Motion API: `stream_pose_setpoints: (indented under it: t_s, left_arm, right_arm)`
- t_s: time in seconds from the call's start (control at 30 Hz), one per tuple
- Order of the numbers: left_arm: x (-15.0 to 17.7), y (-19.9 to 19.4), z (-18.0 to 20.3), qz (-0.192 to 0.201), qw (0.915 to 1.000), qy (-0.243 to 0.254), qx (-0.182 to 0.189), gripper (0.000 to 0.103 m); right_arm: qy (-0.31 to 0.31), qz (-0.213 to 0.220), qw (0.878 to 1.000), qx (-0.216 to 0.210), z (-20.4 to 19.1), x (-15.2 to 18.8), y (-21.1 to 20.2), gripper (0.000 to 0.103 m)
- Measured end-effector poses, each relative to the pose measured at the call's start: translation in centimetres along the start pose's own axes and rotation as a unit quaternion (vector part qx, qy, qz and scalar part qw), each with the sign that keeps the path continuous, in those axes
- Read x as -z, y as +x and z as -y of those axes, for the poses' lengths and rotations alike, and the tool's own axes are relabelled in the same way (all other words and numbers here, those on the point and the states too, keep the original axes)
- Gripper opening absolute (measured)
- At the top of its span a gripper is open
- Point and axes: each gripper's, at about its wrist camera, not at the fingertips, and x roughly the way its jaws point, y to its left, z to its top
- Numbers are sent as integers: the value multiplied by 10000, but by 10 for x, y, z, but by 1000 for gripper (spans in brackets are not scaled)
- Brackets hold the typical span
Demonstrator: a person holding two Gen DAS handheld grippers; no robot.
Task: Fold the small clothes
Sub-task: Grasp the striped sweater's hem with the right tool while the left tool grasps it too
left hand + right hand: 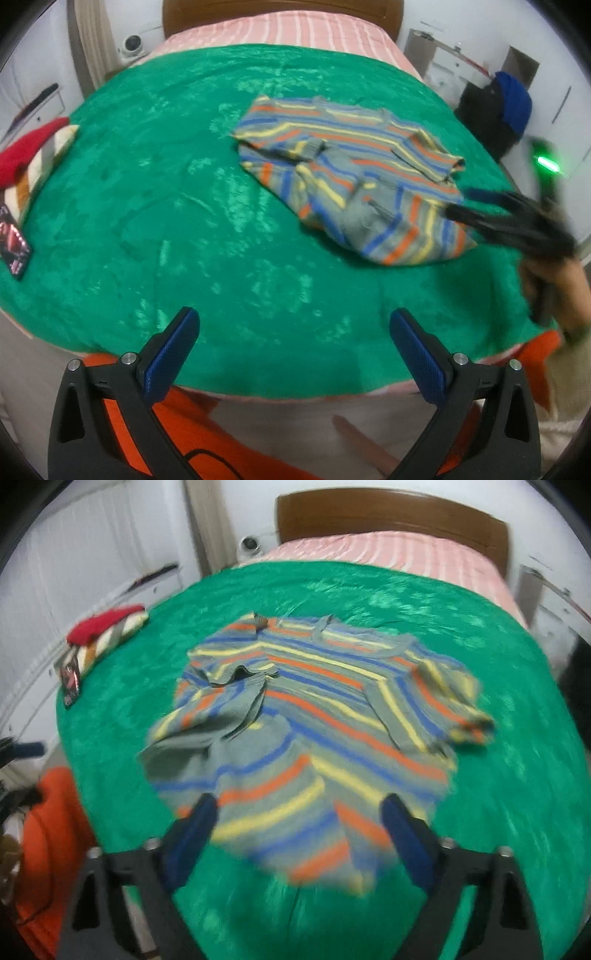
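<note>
A small striped shirt (351,173) (314,716), grey with orange, blue and yellow bands, lies crumpled on the green blanket (184,221) (498,794), one sleeve folded over its body. My left gripper (295,332) hangs open over bare blanket near the bed's front edge, well short of the shirt, with nothing between its blue pads. My right gripper (301,812) (461,202) is open at the shirt's near hem. In the blurred right wrist view the hem lies between its fingers, and the pads stand apart from the cloth.
A folded red and striped pile (29,158) (107,631) and a dark packet (14,247) (70,679) sit at the blanket's left edge. Pink striped bedding (288,29) and a wooden headboard (388,513) lie beyond. Orange cloth (192,435) (48,830) hangs below the front edge.
</note>
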Motion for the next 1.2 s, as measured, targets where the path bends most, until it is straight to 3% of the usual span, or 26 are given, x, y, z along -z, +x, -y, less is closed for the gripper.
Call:
stream_pose_setpoints:
  t_s: [0.03, 0.1, 0.13, 0.17, 0.23, 0.33, 0.4, 0.47, 0.57, 0.67, 0.7, 0.83, 0.87, 0.97, 1.03, 1.13, 1.2]
  left_arm:
    - [1, -1, 3, 8, 10000, 11, -29, 102]
    - [2, -2, 3, 6, 10000, -3, -67, 102]
    - [3, -4, 0, -13, 9999, -46, -90, 102]
    - [4, -6, -5, -8, 9999, -85, -117, 102]
    - [9, -11, -18, 63, 9995, -207, -247, 102]
    - [15, -15, -36, 159, 9981, -429, -405, 102]
    - [16, -12, -42, 166, 9976, -550, -385, 102]
    - [15, -4, -40, 137, 9975, -627, -280, 102]
    - [12, 9, -29, 26, 9981, -595, -170, 102]
    - [12, 8, -20, -1, 9986, -512, -115, 102]
    - [13, 5, -20, 27, 9988, -483, -113, 102]
    - [16, 1, -29, 98, 9981, -572, -206, 102]
    - [16, 2, -33, 87, 9977, -633, -207, 102]
    - [16, 0, -35, 95, 9969, -773, -123, 102]
    - [18, -7, -35, 160, 9970, -745, -139, 102]
    - [23, -15, -43, 215, 9961, -835, -195, 102]
    - [28, -19, -55, 226, 9946, -985, -230, 102]
  right_arm:
    - [-128, -151, 9998, -65, -2, -7, 16, 79]
    - [-484, -727, 9958, -275, -12, -16, 55, 58]
    - [-605, -1017, 9922, -397, -16, -15, 69, 28]
    - [-854, -1096, 9900, -262, -23, -11, 72, 9]
    - [-1146, -835, 9896, -260, -34, -4, 50, 8]
    - [-1776, -401, 9803, -766, -57, 28, -21, 8]
    - [-2416, -487, 9653, -867, -67, 67, -59, 8]
    - [-2631, -879, 9574, -796, -63, 108, -70, 4]
    - [-2380, -1385, 9598, -542, -39, 152, -58, 4]
    - [-1656, -1481, 9742, -406, -7, 167, -52, 11]
    - [-1525, -1382, 9779, -375, -3, 165, -57, 14]
    - [-876, -427, 9936, -577, 5, 119, -82, 54]
    - [-720, -153, 9949, -696, 2, 99, -83, 58]
    - [-39, 218, 9883, -1510, -7, 28, -48, 58]
    - [304, 290, 9840, -1732, -15, 0, -19, 58]
    - [1057, -74, 9767, -1866, -21, -41, 55, 59]
    - [1531, -450, 9695, -1861, -26, -52, 106, 31]
